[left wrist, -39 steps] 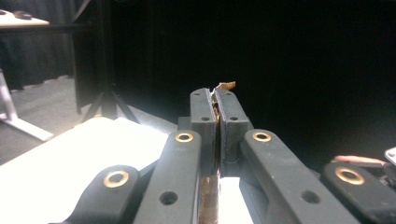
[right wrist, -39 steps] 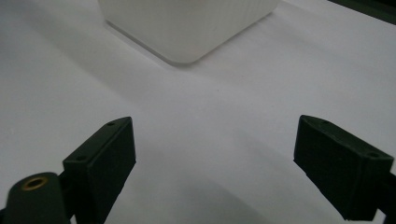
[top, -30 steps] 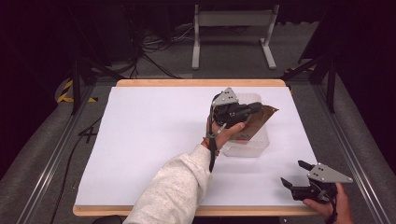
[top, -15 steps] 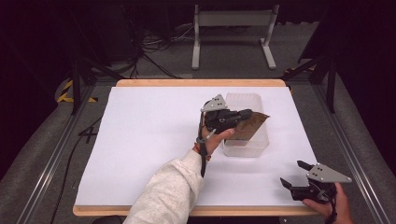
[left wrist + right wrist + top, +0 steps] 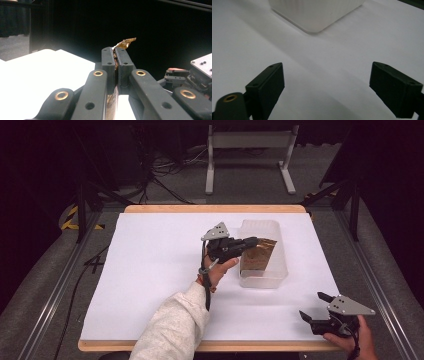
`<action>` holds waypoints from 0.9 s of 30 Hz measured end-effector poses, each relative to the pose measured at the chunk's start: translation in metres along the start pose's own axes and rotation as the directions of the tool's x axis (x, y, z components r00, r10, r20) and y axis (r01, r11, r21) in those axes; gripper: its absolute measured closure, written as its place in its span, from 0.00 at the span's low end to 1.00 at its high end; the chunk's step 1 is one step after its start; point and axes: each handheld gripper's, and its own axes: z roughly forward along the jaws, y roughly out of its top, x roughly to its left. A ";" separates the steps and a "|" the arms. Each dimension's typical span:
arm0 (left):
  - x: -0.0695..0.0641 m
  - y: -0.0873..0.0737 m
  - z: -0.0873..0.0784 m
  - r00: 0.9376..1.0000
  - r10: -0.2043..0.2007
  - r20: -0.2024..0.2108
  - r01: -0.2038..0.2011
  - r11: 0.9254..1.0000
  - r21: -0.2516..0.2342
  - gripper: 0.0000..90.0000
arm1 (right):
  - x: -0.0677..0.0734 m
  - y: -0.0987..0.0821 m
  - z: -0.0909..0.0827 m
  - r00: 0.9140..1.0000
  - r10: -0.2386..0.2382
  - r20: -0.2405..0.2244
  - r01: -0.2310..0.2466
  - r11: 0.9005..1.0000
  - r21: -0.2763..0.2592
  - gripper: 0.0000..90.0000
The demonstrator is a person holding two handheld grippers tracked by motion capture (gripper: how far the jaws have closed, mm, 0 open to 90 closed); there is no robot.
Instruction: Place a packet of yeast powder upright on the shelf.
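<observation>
The left gripper [image 5: 250, 241] is seen in the high view above the middle of the table [image 5: 150, 270], toward its right half, held by a hand [image 5: 220, 268] that comes out of a pale knitted sleeve [image 5: 172, 322]. Its jaws are pressed together on a thin brown and gold foil packet [image 5: 261, 254], which is pinched by its edge. In the left gripper view the packet [image 5: 124, 44] is seen squeezed flat between the two black jaw pads, a crumpled gold corner standing out past the tips and a strip of it running down between the linkages. The packet is held over the open top of a clear plastic container [image 5: 264, 276], which stands on the white table cover in the right half of the table, nearer the far edge than the near one. Whether the packet touches the container's wall cannot be told. Some printing is visible on the packet's face, but it is too small and blurred to be read; no brand or label can be made out.

The right gripper [image 5: 314, 307] is held by the other hand [image 5: 352, 340] at the near right corner of the table, well apart from the container. Its jaws are spread wide, and nothing is held between them. In the right gripper view the two black pads [image 5: 268, 83] stand far apart above the bare white cover, and a rounded corner of the container [image 5: 317, 15] is seen beyond them, untouched.
</observation>
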 end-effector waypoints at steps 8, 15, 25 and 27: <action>0.003 0.000 -0.003 1.000 0.009 -0.001 -0.009 1.000 0.008 0.97 | 0.000 0.000 0.000 1.000 -0.002 -0.001 0.002 1.000 0.002 0.15; 0.004 -0.002 -0.006 1.000 -0.006 0.006 0.006 1.000 0.003 0.96 | 0.001 0.000 0.001 1.000 0.000 -0.006 0.000 1.000 0.007 0.14; 0.005 -0.002 -0.010 1.000 -0.002 0.006 0.002 1.000 0.014 0.96 | 0.002 0.000 0.002 1.000 -0.005 -0.007 0.005 1.000 0.010 0.14; 0.004 -0.001 -0.011 1.000 0.003 -0.002 -0.003 1.000 0.022 0.96 | 0.002 0.000 0.001 1.000 -0.005 -0.009 0.005 1.000 0.008 0.14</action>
